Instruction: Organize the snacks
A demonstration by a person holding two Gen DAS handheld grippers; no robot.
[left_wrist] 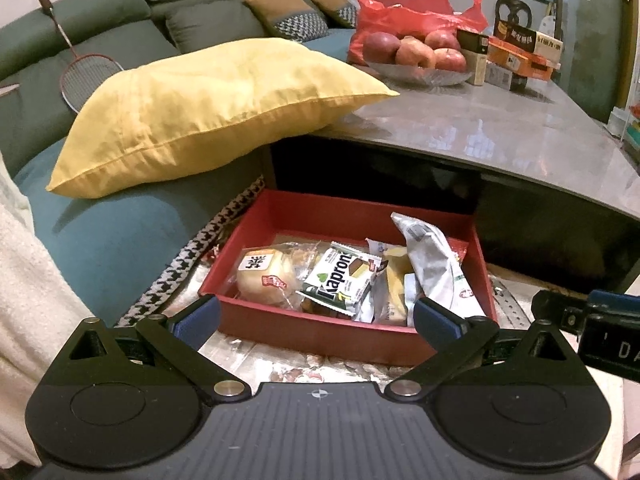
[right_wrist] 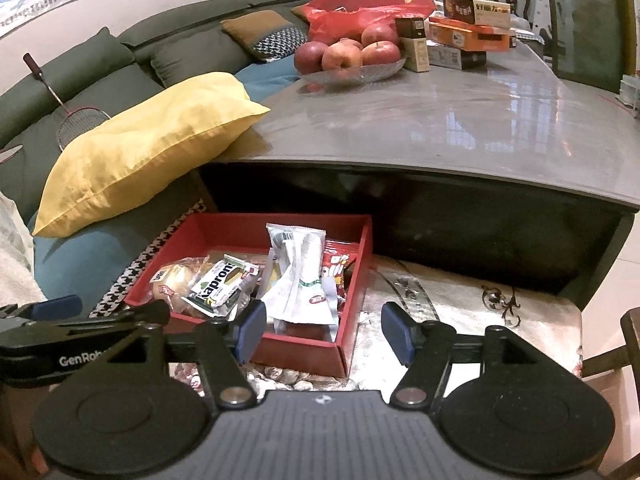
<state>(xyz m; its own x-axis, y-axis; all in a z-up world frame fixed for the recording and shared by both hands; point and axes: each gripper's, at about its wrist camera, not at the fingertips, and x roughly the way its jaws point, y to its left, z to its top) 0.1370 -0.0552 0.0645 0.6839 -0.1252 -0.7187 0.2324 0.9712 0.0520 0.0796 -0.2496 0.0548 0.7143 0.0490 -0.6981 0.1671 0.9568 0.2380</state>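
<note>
- Hovering short of the red tray (left_wrist: 320,330), the left tongs (left_wrist: 316,316) are seen wide open with nothing between the blue pads; the right tongs (right_wrist: 323,334) are likewise empty, set about half open, with the tray's near right corner showing through the gap.
- The snacks are found inside the tray, which rests on a patterned cloth (right_wrist: 460,312) below the edge of the grey counter (right_wrist: 440,120) (what lies under the cloth cannot be told).
- Within the tray, a wrapped bun (left_wrist: 262,276) lies at the left, a green-and-white Kaprons wafer pack (left_wrist: 340,280) leans on it, and a tall silver-white pouch (right_wrist: 302,272) stands propped near the right wall over a red packet (right_wrist: 340,264).
- The step in hand is judged to be choosing one snack to lift or straighten.
- The pouch is best taken first, since it stands highest and is likely to topple if its neighbours are disturbed.
- A grip across its narrow upper part is advised, with the pads kept clear of the tray wall.
- The bun should be squeezed only lightly (soft bread is probably crushed easily).
- Crowding should be avoided: the two tongs are already close together, so one is better held back.
</note>
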